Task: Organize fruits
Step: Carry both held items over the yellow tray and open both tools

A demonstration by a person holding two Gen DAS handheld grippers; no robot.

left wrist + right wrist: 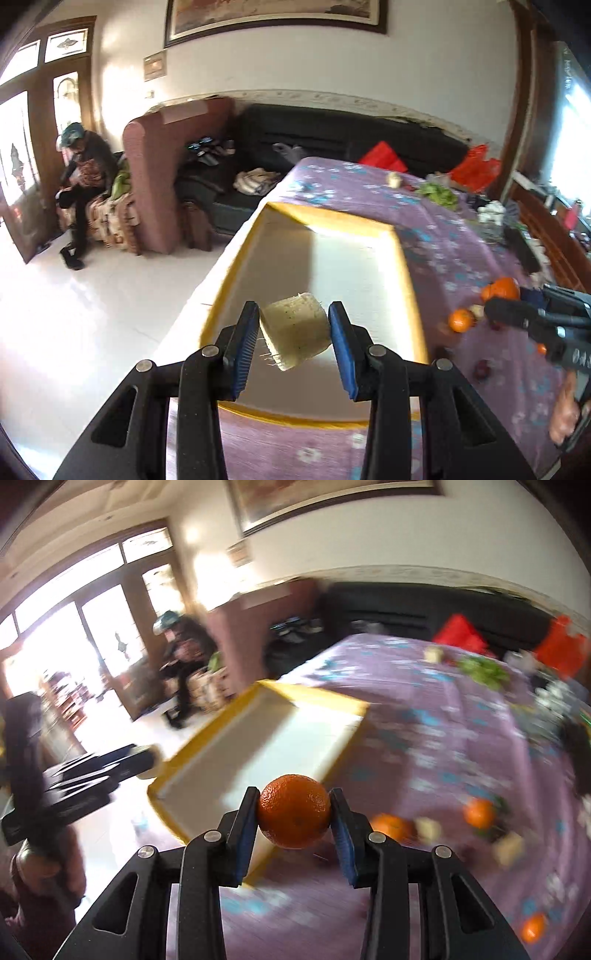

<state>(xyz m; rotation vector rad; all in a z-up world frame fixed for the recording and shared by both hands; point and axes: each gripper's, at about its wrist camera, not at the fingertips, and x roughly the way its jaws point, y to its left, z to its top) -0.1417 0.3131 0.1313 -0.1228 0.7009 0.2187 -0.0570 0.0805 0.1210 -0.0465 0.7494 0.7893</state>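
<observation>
The yellow-rimmed tray point(404, 266) is lying open and bare inside, offering free room straight ahead at twelve o'clock of the left claw point(294, 328). The right claw point(517, 314) is standing at three o'clock of it, narrowing passage that side. On the table point(461, 251), loose oranges point(479, 813) and pale chunks point(428, 829) are crowding the cloth at three o'clock of the right claw's view. Greens point(439, 194) and red bags point(476, 168) are blocking the far edge at one o'clock. At nine o'clock, open floor point(92, 295) is lying beyond the table edge.

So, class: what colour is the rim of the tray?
Yellow: the tray has a yellow rim around a white inside, clearest in the left wrist view.
</observation>
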